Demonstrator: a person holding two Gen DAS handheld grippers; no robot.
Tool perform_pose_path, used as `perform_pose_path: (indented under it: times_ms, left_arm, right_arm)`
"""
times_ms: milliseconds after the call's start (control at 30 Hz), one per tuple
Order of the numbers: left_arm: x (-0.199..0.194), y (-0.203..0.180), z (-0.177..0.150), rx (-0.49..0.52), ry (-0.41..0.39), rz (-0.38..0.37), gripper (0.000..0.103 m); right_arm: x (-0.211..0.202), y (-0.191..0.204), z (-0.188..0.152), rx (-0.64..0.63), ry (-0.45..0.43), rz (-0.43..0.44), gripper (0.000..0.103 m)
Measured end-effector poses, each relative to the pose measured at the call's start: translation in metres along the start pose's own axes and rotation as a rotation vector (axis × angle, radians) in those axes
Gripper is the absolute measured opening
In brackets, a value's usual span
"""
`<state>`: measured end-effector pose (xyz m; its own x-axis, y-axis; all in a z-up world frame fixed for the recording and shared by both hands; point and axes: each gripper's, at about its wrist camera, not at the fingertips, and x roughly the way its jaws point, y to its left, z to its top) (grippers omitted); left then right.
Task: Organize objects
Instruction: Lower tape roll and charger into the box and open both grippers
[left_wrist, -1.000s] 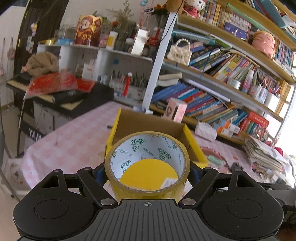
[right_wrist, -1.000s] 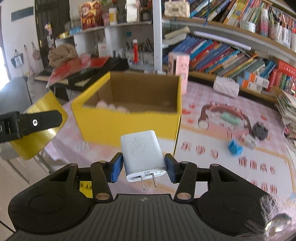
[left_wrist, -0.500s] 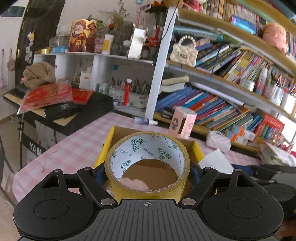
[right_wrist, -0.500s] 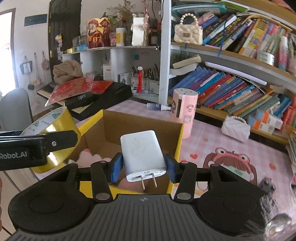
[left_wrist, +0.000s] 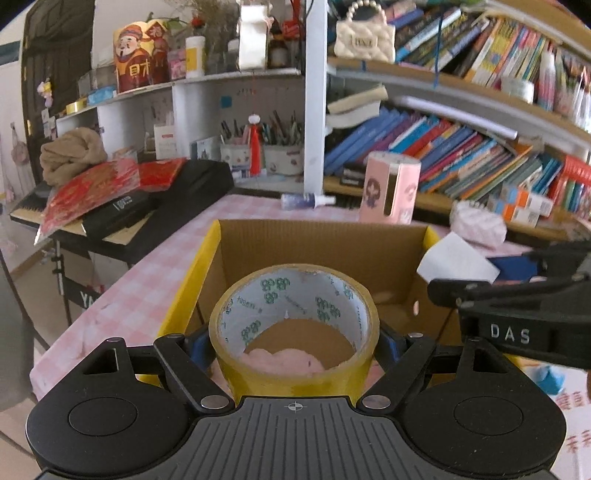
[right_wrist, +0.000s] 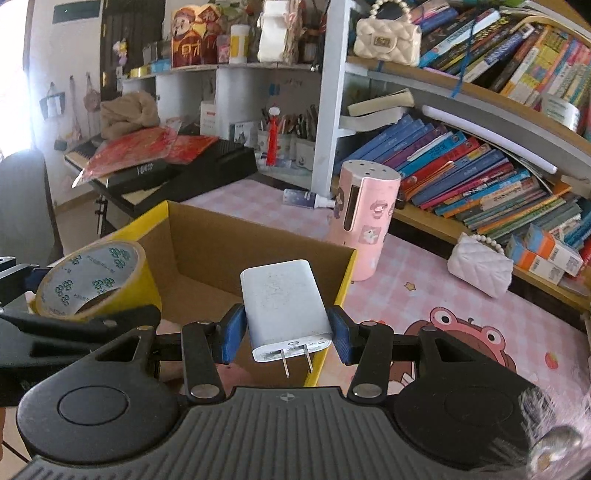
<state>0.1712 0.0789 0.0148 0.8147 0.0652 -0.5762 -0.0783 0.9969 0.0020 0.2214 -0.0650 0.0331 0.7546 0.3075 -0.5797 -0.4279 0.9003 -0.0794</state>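
My left gripper (left_wrist: 293, 341) is shut on a roll of yellow tape (left_wrist: 295, 384), held over the open yellow cardboard box (left_wrist: 192, 269). Something pink lies on the box floor, seen through the roll's hole. My right gripper (right_wrist: 286, 328) is shut on a white plug charger (right_wrist: 280, 299), prongs toward the camera, above the box's near right corner (right_wrist: 347, 273). In the right wrist view the tape roll (right_wrist: 96, 280) hangs at the left over the box. The charger (left_wrist: 456, 258) shows at the right in the left wrist view.
The box stands on a pink checked tablecloth (left_wrist: 147, 269). A pink cylinder (right_wrist: 364, 218) and a small bottle (right_wrist: 304, 197) stand behind it, a white quilted purse (right_wrist: 480, 264) to the right. Bookshelves (right_wrist: 461, 166) fill the back; a keyboard stand (left_wrist: 122, 218) sits left.
Both grippers have moved forward over the table to the box, which now lies right under them with its inside in view. Their holds on the tape and the charger are unchanged.
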Motion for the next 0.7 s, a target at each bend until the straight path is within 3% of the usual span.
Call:
perform_pose_path:
  times_ms: [267, 700]
  left_arm:
    - [0.023, -0.008, -0.007, 0.034, 0.075, 0.022, 0.084]
    - [0.031, -0.025, -0.013, 0.152, 0.073, 0.079, 0.084]
  right_arm:
    - [0.032, 0.001, 0.007, -0.101, 0.053, 0.048, 0.041]
    - [0.061, 0.015, 0.003, -0.227, 0.148, 0.109, 0.041]
